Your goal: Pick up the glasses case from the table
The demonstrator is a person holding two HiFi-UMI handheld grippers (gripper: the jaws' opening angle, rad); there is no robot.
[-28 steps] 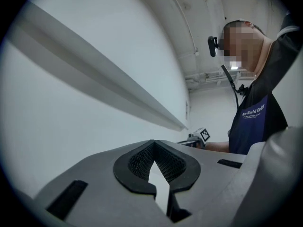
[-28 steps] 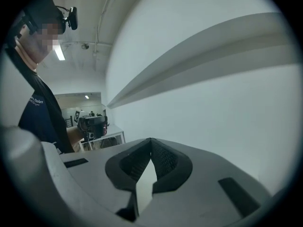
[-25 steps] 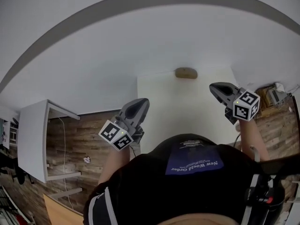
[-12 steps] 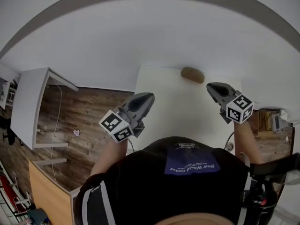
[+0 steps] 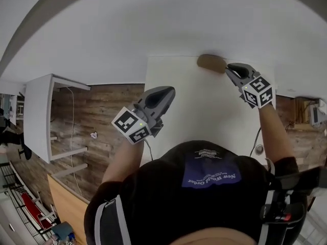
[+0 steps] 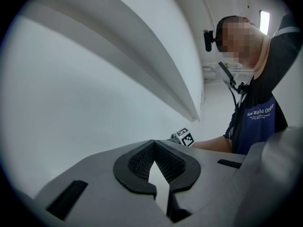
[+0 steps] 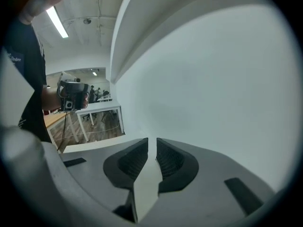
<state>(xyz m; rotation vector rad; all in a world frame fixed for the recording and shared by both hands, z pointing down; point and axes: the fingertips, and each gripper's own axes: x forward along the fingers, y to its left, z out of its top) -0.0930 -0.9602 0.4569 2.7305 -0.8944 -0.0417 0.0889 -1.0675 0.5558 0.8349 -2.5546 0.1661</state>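
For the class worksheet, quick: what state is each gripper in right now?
Left gripper: closed, holding nothing.
Right gripper: closed, holding nothing.

The brown glasses case (image 5: 211, 62) is lying at the far edge of the white desk (image 5: 194, 111). The right gripper (image 5: 231, 68) is pointing at it, tip just beside it. The left gripper (image 5: 170, 91) is hovering near the desk's left edge.
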